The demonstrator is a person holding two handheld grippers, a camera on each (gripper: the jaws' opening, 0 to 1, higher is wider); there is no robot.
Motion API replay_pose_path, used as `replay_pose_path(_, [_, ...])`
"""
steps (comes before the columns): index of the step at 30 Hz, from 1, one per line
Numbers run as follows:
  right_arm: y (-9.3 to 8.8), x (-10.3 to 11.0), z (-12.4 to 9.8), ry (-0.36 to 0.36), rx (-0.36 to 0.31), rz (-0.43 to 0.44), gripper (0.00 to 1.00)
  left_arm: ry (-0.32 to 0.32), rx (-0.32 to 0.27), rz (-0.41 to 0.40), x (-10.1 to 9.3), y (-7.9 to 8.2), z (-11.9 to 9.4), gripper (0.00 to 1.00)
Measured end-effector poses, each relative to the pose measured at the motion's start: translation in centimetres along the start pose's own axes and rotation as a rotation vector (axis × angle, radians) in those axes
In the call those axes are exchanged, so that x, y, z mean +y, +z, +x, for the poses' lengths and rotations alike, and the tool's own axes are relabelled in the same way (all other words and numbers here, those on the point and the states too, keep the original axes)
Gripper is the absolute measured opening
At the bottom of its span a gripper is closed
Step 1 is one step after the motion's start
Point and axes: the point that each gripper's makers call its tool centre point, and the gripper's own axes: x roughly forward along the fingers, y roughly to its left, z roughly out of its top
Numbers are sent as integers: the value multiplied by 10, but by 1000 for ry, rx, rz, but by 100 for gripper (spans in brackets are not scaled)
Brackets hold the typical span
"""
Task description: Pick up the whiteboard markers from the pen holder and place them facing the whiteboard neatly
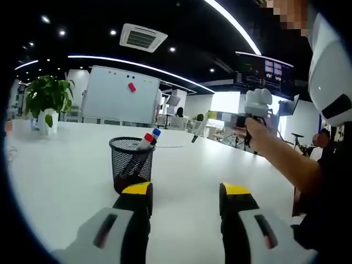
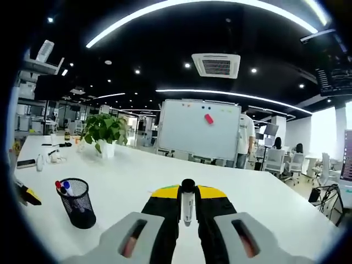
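Currently, left gripper view: left gripper has jaws apart, nothing between them, just short of the black mesh pen holder on the white worktop. Holder has a red-capped marker and a blue-capped marker, caps up, leaning right; bodies hard to read through mesh. Right gripper view: right gripper is clamped on a black-capped marker, long axis along the jaws, cap towards the whiteboard; lower end hidden.

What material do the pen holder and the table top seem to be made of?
The pen holder looks like black wire mesh, probably metal: the markers show through its grid. The table has a smooth white top, slightly glossy, perhaps laminate; the material itself cannot be told.
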Motion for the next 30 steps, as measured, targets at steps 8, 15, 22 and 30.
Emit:
replay_pose_path(8, [-2, -1, -1, -4, 4, -5, 13, 1, 4, 7, 0, 0, -2, 50])
replay_pose_path(15, [-4, -4, -1, -11, 5, -8, 13, 9, -1, 11, 1, 1, -4, 50])
replay_pose_path(22, [-7, -9, -3, -27, 1, 9, 13, 8, 1, 9, 1, 2, -4, 50])
replay_pose_path(30, [-11, -16, -4, -37, 6, 4, 13, -12, 9, 23, -4, 3, 0, 50])
